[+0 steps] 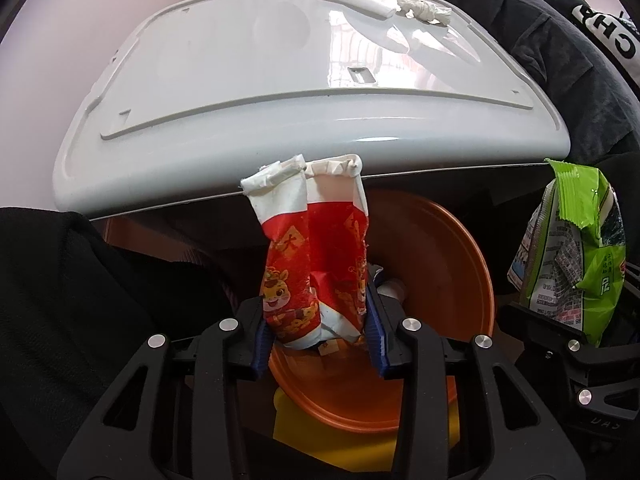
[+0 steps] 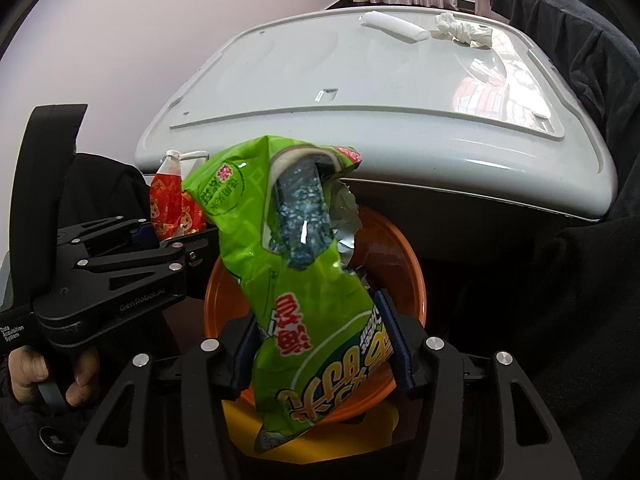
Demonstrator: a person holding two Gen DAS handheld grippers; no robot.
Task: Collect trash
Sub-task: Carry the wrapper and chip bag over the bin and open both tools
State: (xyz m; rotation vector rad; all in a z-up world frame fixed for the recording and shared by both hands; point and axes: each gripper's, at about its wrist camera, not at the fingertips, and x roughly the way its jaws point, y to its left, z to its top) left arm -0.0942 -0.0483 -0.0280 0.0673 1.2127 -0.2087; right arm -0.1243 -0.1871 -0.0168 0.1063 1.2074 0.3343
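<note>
My left gripper [image 1: 318, 320] is shut on a crushed red-and-white paper cup [image 1: 312, 248] with cartoon prints, which sticks up between the blue pads [image 1: 258, 336]. It hangs over the orange bin [image 1: 460, 264]. My right gripper [image 2: 320, 340] is shut on a torn green snack bag [image 2: 280, 240] with silver lining, also above the orange bin [image 2: 404, 272]. The two grippers are side by side. The bag [image 1: 572, 248] shows at the right of the left wrist view, and the cup [image 2: 168, 204] and left gripper [image 2: 172, 236] at the left of the right wrist view.
Behind the bin a white appliance lid [image 1: 240, 80] carries a crumpled tissue [image 1: 424, 10] and a white paper roll [image 1: 356, 0]. Something yellow [image 1: 360, 448] lies under the bin. Dark clothing [image 2: 560, 80] hangs at the right. A person's hand [image 2: 80, 376] grips the left handle.
</note>
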